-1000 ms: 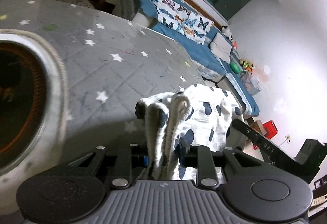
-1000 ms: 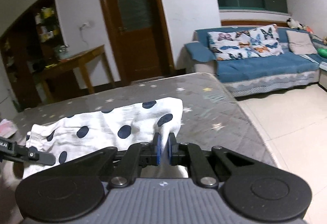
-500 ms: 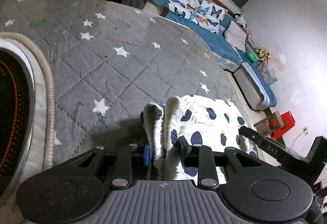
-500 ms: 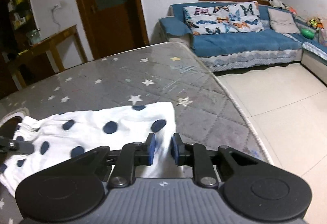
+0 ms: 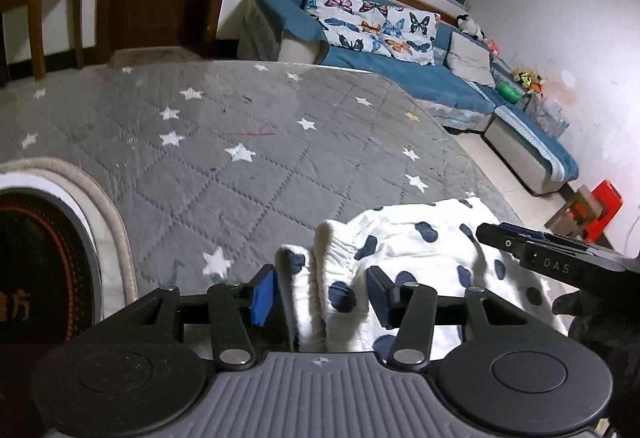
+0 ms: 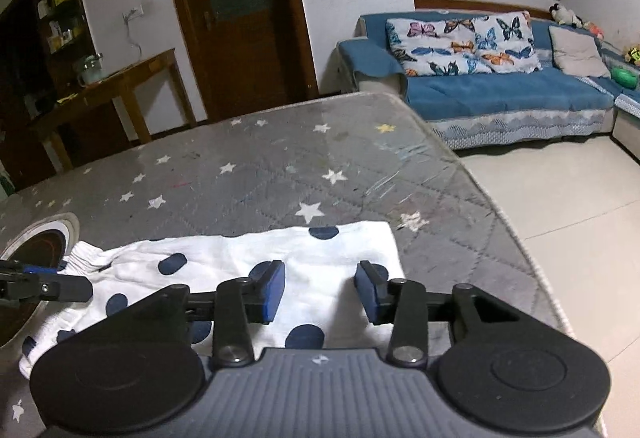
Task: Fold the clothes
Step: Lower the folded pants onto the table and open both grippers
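- Left wrist view: left gripper (image 5: pixel 322 296) with jaws spread wide, blue pads either side of the gathered, elasticated edge of the white garment with navy dots (image 5: pixel 416 250); cloth bunched upright between the pads, not pinched.
- Lay on the grey star-print quilted surface (image 5: pixel 248 142), near its rounded edge toward the tiled floor.
- Round dark opening with a pale rim (image 5: pixel 60 238) set into the surface just left of the gripper.
- Other tool's black finger, lettered "DAS", reached in from the right over the cloth.
- Right wrist view: right gripper (image 6: pixel 321 290) likewise parted, jaws well apart above the smooth folded end of the garment (image 6: pixel 248 266), nothing clamped.
- Spread flat in a long band across the surface (image 6: pixel 280 166), gathered edge at the far left beside the round opening (image 6: pixel 40 242), straight edge at the right close to the surface's border.
- Left tool's finger visible at the left margin, by the gathered edge.
- Behind: blue sofa (image 6: pixel 500 94) with butterfly pillows (image 6: pixel 460 42), brown door (image 6: pixel 236 14), wooden side table (image 6: pixel 120 82), pale tiled floor (image 6: pixel 568 198).
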Available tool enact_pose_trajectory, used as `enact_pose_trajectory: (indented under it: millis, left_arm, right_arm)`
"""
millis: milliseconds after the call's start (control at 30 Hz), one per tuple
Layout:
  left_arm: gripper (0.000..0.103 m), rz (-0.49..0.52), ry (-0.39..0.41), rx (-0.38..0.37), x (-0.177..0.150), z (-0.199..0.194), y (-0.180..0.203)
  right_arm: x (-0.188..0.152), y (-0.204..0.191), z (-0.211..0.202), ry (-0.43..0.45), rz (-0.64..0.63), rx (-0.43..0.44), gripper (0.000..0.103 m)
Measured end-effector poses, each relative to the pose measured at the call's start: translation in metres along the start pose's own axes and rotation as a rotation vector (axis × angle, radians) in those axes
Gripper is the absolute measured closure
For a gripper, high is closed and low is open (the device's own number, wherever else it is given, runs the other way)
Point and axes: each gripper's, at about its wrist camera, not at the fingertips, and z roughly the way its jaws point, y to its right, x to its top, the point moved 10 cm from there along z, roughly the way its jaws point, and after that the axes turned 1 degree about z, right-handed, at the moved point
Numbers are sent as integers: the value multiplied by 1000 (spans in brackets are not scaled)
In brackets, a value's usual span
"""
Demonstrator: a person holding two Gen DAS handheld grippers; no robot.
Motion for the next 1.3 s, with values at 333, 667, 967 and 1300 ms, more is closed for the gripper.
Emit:
enact_pose_trajectory:
  millis: [333, 667, 967, 1300]
  left_arm:
    - [47, 27, -8, 28, -4, 9, 0]
    - [41, 43, 27, 27, -9, -13, 2]
    - [36, 62, 20, 25, -31, -24, 3]
    - [27, 91, 38, 61, -47, -34, 2]
  right_arm:
    - [-5, -5, 7, -28, -28, -18, 52]
    - [-25, -32, -38, 5, -61, 47, 28]
    - [-68, -59, -65, 10, -156, 17, 17]
    - [-74, -72, -84, 70, -147, 2, 7]
